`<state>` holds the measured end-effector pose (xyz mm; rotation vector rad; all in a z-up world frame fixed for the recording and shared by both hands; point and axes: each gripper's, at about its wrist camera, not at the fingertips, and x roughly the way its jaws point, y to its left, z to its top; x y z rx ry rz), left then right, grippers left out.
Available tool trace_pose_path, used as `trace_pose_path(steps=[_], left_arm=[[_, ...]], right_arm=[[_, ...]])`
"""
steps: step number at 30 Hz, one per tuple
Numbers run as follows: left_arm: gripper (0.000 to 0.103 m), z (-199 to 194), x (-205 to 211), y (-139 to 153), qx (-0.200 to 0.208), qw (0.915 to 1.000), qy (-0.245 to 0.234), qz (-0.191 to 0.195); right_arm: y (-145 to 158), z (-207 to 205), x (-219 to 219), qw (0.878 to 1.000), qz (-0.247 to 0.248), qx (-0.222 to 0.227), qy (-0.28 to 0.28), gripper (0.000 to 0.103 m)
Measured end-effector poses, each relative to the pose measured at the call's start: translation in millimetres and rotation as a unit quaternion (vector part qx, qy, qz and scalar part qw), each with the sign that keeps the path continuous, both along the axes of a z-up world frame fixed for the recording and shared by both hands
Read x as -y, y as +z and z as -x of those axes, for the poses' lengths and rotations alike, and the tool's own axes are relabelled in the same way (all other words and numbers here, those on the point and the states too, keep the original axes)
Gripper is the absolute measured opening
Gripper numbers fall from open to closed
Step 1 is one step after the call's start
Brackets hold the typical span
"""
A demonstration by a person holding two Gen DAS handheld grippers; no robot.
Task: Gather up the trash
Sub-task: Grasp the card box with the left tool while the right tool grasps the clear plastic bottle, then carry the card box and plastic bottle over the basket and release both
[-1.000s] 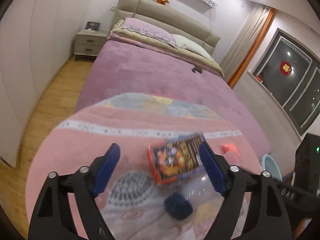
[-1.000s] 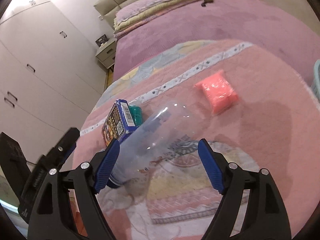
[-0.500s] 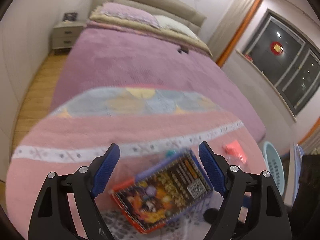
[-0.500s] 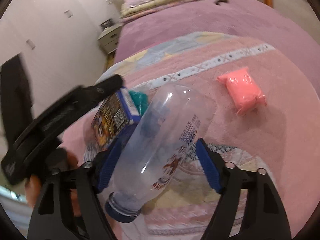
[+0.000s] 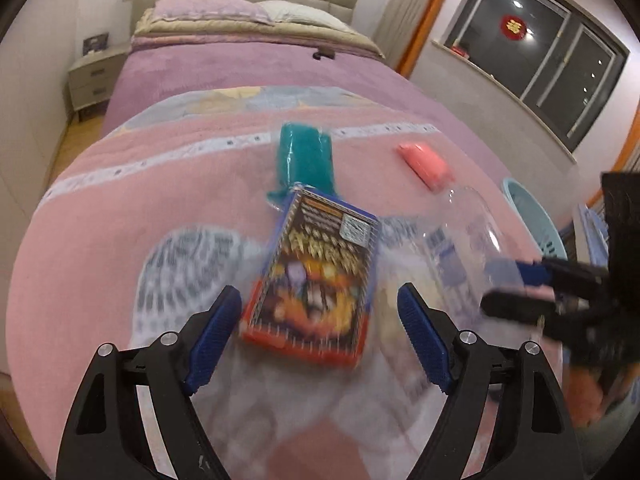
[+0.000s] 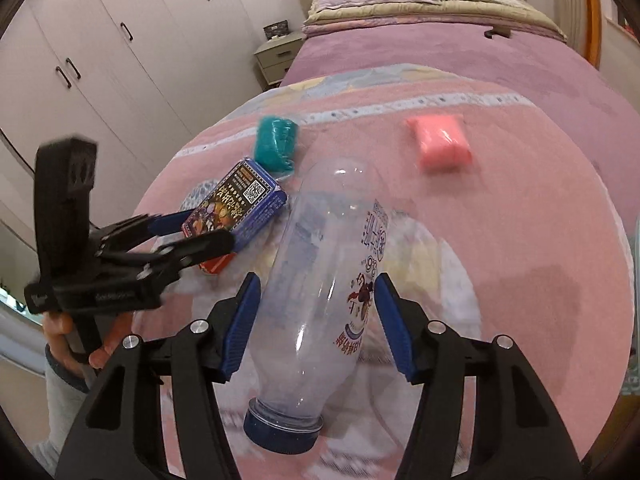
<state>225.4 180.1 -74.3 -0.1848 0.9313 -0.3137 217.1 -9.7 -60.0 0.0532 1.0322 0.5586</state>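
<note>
Right now your two targets lie side by side on the pink blanket (image 6: 540, 200) at the foot of the bed (image 5: 240, 68), each already framed by its own tool. Your right gripper (image 6: 316, 320) straddles the clear plastic bottle (image 6: 328, 264): the bottle's long axis runs from its blue cap (image 6: 282, 434) at 6 o'clock, nearest you, up toward its base at 12, a touch toward 1, so it lies along your pointing line and the blue fingers (image 6: 240, 328) cross it squarely. Those fingers are closing, with the bottle's lower body between them; the left pad looks at or very near the wall, the right pad seems to have a sliver of gap, so I'd judge the grip not yet made. Your left gripper (image 5: 320, 340) points steeply down at the printed snack box (image 5: 316, 280), which lies flat with its long axis 6 to 12 and its near red edge between the fingertips; the fingers (image 5: 212, 340) stand wide, clear of both long sides. Beyond the box at 12 sits a teal packet (image 5: 306, 158), and a pink packet (image 5: 424, 162) lies at 1 o'clock. A light blue basket (image 5: 532, 216), probably the bin, shows off the bed's edge at 3 o'clock in the left view, nearer your right hand.
</note>
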Motion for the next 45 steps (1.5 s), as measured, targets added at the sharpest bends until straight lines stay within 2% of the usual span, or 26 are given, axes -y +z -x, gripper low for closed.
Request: trace_pose_path(steps=[5, 9, 11, 13, 15, 19, 24, 29, 31, 36, 40, 45], left_arm=[[0.079, 12, 18, 1, 0.013, 0.9970, 0.042, -0.063], [0.078, 1, 39, 1, 0.014, 0.9923, 0.061, -0.107], [0.068, -7, 49, -1, 0.009, 0.9881, 0.069, -0.137], [0.066, -11, 53, -1, 0.007, 0.9857, 0.075, -0.150], [0.065, -10, 55, 1, 0.008, 0.9857, 0.081, -0.147], [0.064, 13, 65, 6, 0.024, 0.9905, 0.088, -0.102], [0.064, 47, 76, 12, 0.044, 0.9904, 0.098, -0.087], [0.064, 80, 69, 29, 0.066, 0.9858, 0.128, -0.087], [0.064, 93, 70, 39, 0.079, 0.9836, 0.135, -0.090], [0.064, 121, 79, 64, 0.111, 0.9779, 0.148, -0.097], [0.064, 137, 94, 88, 0.140, 0.9725, 0.154, -0.105], [0.064, 151, 116, 114, 0.171, 0.9690, 0.146, -0.102]], right_arm=[[2, 11, 20, 1.000, 0.005, 0.005, 0.009, 0.055], [1, 15, 43, 1.000, -0.020, -0.012, 0.002, 0.055], [3, 20, 56, 0.999, -0.032, -0.018, -0.004, 0.056], [7, 26, 66, 0.999, -0.034, -0.016, -0.012, 0.056], [9, 29, 75, 0.999, -0.036, -0.015, -0.019, 0.057], [3, 32, 77, 0.998, -0.043, -0.021, -0.047, 0.068], [-19, 33, 69, 0.992, -0.091, -0.071, -0.057, 0.068], [-18, 43, 60, 0.994, -0.073, -0.045, -0.071, 0.068], [-17, 50, 55, 0.994, -0.071, -0.036, -0.070, 0.057], [-15, 68, 47, 0.996, -0.040, -0.007, -0.076, 0.057], [-4, 78, 60, 0.995, -0.042, 0.009, -0.091, 0.057], [26, 89, 91, 0.991, -0.045, 0.050, -0.119, 0.057]])
